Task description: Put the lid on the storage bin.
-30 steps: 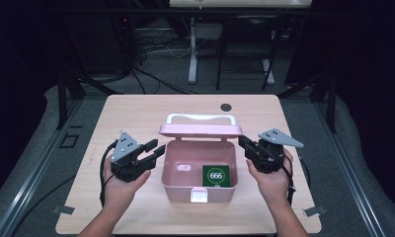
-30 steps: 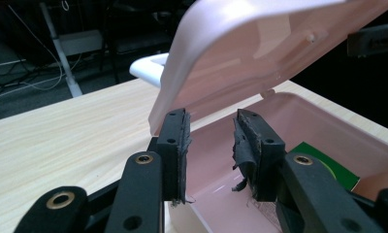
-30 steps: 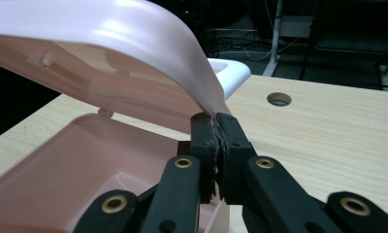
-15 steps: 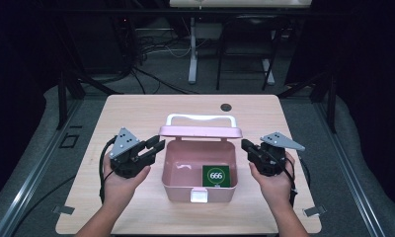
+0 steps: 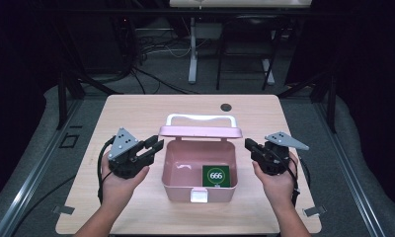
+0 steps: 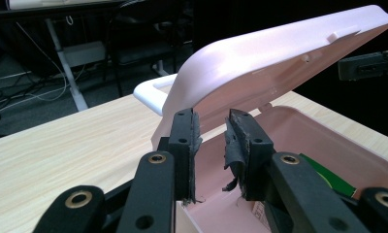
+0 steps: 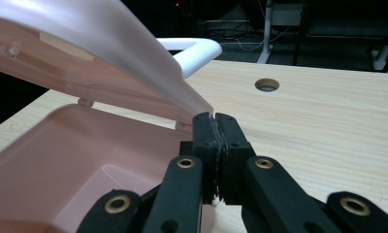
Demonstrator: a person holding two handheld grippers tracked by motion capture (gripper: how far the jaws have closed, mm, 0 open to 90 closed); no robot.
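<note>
Pink box (image 5: 198,170): mid-table, near the front edge; lid (image 5: 199,131) raised and tilted back, white handle (image 5: 201,118) at its far side. Green card (image 5: 216,176) lies flat inside, right half.

Left gripper (image 5: 153,146): held in the left hand (image 5: 117,178), just beside the box's left wall, jaws pointing right toward the lid's corner. The jaws have just been closing; a narrow gap remains, nothing gripped.

Right gripper (image 5: 248,145): held in the right hand (image 5: 277,178), just beside the right wall, pointing left. Jaws pressed together, empty, tips at the lid's lower corner.
</note>
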